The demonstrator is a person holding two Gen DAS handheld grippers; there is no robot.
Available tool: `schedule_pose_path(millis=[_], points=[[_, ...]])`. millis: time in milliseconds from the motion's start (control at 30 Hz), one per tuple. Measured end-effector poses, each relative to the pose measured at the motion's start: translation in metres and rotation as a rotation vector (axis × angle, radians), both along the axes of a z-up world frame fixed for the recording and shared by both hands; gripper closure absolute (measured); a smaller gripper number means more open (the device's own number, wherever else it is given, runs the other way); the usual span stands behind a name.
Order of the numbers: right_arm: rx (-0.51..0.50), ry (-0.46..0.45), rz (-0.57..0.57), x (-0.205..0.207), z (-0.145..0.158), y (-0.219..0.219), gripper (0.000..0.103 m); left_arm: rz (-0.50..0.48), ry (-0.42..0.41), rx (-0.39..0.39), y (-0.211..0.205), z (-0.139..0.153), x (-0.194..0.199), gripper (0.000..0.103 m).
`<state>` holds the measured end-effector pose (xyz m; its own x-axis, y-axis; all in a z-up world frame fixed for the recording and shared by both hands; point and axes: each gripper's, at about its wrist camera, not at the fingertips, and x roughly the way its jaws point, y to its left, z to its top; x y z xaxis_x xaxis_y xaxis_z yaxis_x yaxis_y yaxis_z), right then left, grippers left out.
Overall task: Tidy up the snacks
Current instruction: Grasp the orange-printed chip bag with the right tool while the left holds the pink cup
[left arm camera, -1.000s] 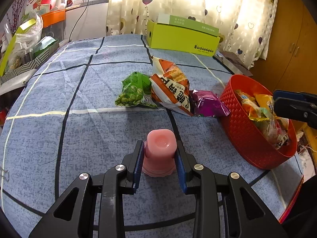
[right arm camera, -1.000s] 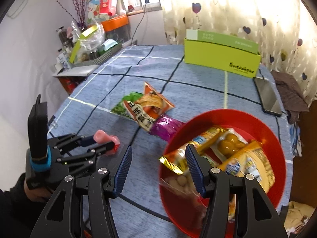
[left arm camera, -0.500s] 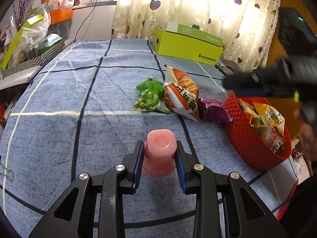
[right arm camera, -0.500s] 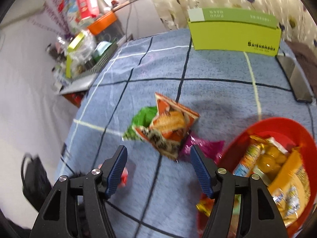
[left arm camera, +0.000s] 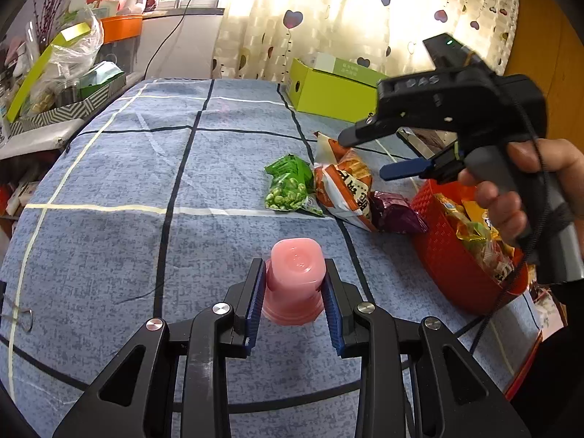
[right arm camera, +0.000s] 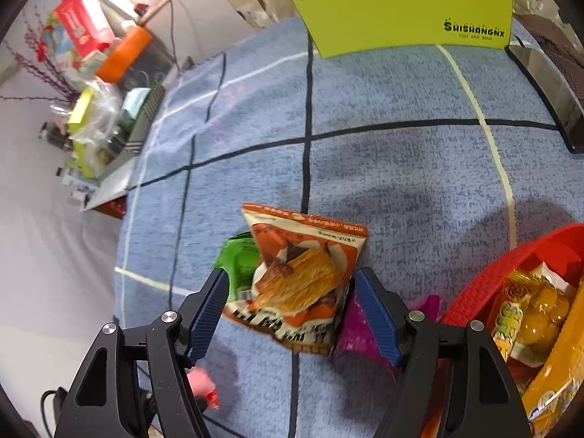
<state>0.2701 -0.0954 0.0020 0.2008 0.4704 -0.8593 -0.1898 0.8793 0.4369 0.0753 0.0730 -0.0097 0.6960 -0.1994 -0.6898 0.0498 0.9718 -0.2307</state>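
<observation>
My left gripper is shut on a pink jelly cup, held upside down above the blue cloth. My right gripper is open and hovers above an orange snack bag, with its fingers on either side of it. In the left wrist view the right gripper sits above the same orange bag. A green pea bag lies left of the orange bag and a purple packet right of it. A red basket holds several snacks.
A lime-green box stands at the far edge of the table. A black phone lies at the right. Cluttered shelves with bags and boxes stand past the left edge. A binder clip lies near left.
My right gripper has left the basket and moved forward and left, down over the orange bag. My left gripper keeps its hold on the pink cup and has barely moved.
</observation>
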Motion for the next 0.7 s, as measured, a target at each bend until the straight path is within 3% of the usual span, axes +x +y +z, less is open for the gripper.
schedule_pose_path(millis=[367, 500, 700], points=[[-0.115, 0.067, 0.082, 0.010, -0.028, 0.025, 0.032, 0.010, 0.000, -0.008, 0.007, -0.001, 0.000, 0.071], [-0.126, 0.014, 0.121, 0.002, -0.022, 0.029, 0.048, 0.013, 0.003, -0.008, 0.008, -0.001, 0.000, 0.071], [-0.108, -0.074, 0.171, -0.016, -0.002, 0.033, 0.052, 0.020, 0.002, -0.002, 0.012, 0.002, -0.002, 0.071]])
